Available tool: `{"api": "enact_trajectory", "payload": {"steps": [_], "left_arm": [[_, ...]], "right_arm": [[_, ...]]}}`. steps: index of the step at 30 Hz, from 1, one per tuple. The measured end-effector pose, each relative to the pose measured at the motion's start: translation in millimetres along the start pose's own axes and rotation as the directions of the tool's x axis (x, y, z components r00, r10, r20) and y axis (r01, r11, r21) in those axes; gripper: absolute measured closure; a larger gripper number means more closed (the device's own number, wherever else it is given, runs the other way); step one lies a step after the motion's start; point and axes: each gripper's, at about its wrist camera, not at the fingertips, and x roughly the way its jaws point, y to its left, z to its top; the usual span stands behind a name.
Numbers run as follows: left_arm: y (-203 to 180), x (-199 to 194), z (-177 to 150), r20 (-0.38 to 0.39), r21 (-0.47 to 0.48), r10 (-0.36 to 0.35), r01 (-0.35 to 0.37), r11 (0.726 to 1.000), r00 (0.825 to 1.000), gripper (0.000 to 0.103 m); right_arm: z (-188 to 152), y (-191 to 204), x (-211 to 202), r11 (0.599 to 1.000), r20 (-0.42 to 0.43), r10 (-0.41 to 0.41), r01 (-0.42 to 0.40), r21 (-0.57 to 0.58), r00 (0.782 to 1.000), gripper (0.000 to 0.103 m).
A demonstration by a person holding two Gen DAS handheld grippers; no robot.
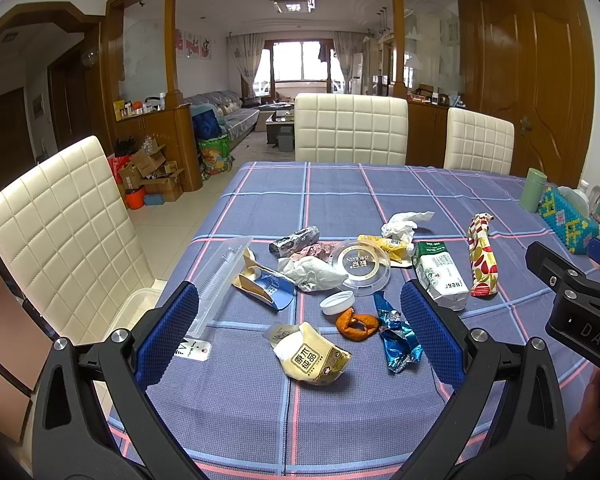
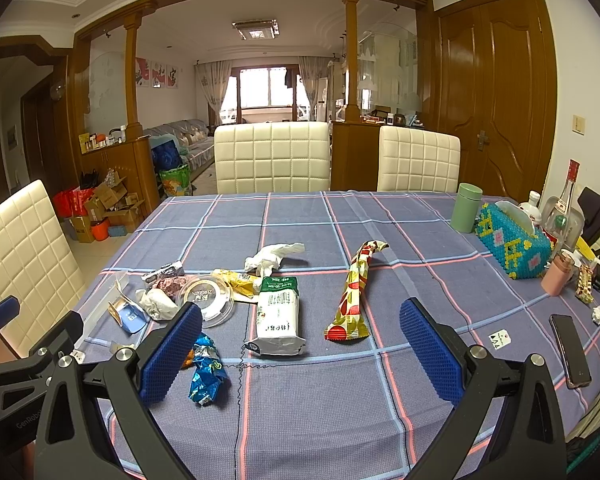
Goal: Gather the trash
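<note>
Trash is strewn over the blue plaid tablecloth (image 1: 340, 192). My left gripper (image 1: 300, 336) is open above a cream snack packet (image 1: 314, 356), with an orange peel (image 1: 356, 322), a white cap (image 1: 337, 303) and a blue foil wrapper (image 1: 398, 340) between its pads. My right gripper (image 2: 300, 354) is open; a white-green milk pouch (image 2: 278, 318) and a red-yellow wrapper (image 2: 352, 296) lie ahead of it, and the blue foil wrapper (image 2: 206, 372) rests by its left pad. Further back lie a clear lid (image 1: 360, 266), crumpled tissues (image 1: 404, 224) and a clear plastic tray (image 1: 220, 280).
Cream quilted chairs (image 1: 350, 128) stand around the table, one at the left (image 1: 60, 236). On the right side sit a green canister (image 2: 466, 208), a beaded tissue box (image 2: 512, 240), bottles (image 2: 566, 204), a pink cup (image 2: 558, 278) and a phone (image 2: 570, 350). Boxes crowd the floor at left (image 1: 152, 176).
</note>
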Motion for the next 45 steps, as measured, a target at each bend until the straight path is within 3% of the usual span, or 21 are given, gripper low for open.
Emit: {"api": "enact_trajectory", "payload": {"steps": [45], "left_arm": [[-2.7, 1.9, -1.8, -0.014, 0.004, 0.005, -0.005, 1.0, 1.0, 0.004]], "right_arm": [[-1.9, -1.1, 3.3, 1.0, -0.012, 0.003, -0.003, 0.004, 1.0, 0.006]]}}
